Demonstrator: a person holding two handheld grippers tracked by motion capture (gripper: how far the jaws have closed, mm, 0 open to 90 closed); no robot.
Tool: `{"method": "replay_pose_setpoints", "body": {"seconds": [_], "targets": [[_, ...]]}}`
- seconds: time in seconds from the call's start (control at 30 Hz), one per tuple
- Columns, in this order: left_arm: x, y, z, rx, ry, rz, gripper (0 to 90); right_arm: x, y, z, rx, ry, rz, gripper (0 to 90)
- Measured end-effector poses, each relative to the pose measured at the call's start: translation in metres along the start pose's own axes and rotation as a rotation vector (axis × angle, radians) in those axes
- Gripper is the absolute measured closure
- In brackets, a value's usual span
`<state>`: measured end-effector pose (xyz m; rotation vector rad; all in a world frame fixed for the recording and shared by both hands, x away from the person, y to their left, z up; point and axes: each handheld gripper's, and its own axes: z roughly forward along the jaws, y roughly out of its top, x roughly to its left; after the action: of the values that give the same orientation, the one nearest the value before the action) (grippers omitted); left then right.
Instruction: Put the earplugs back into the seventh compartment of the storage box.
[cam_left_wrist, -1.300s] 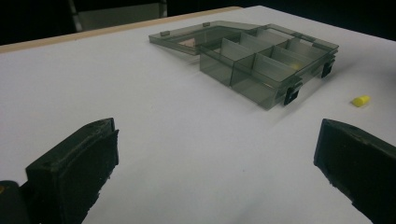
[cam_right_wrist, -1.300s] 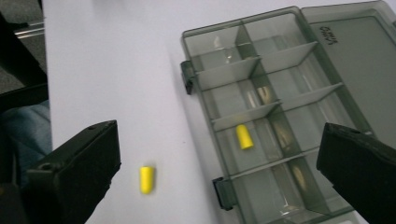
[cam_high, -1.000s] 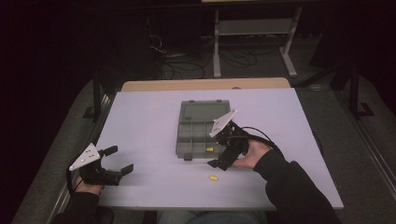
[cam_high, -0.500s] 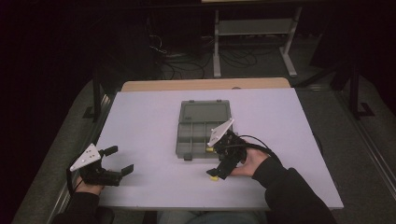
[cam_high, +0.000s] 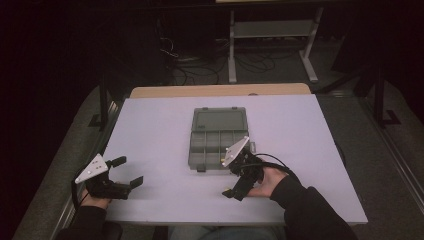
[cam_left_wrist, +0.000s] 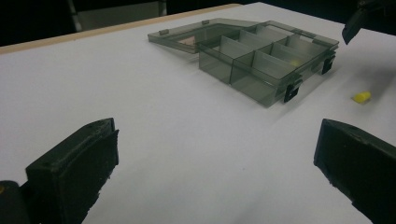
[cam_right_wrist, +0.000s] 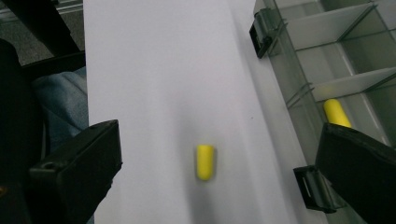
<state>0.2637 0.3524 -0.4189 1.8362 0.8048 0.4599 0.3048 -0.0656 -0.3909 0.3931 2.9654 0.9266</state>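
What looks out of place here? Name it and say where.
One yellow earplug lies loose on the white table, just outside the open compartment box, while another earplug already sits in a compartment. The right gripper hovers over the loose one, jaws open; the left gripper rests apart.

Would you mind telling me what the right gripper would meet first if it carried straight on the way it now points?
Most likely the yellow piece lying on the table, between the right gripper's open fingers and beside the compartment box. Depth is unclear.
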Motion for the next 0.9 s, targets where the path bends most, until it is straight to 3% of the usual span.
{"method": "replay_pose_setpoints", "body": {"seconds": [0.53, 0.9], "targets": [[0.000, 0.000, 0.000, 0.001, -0.001, 0.000, 0.0, 0.005, -0.006, 0.011, 0.034, 0.049, -0.009, 12.8], [0.000, 0.000, 0.000, 0.001, -0.003, 0.001, 0.0, 0.003, -0.011, 0.024, 0.086, 0.024, -0.015, 20.1]]}}
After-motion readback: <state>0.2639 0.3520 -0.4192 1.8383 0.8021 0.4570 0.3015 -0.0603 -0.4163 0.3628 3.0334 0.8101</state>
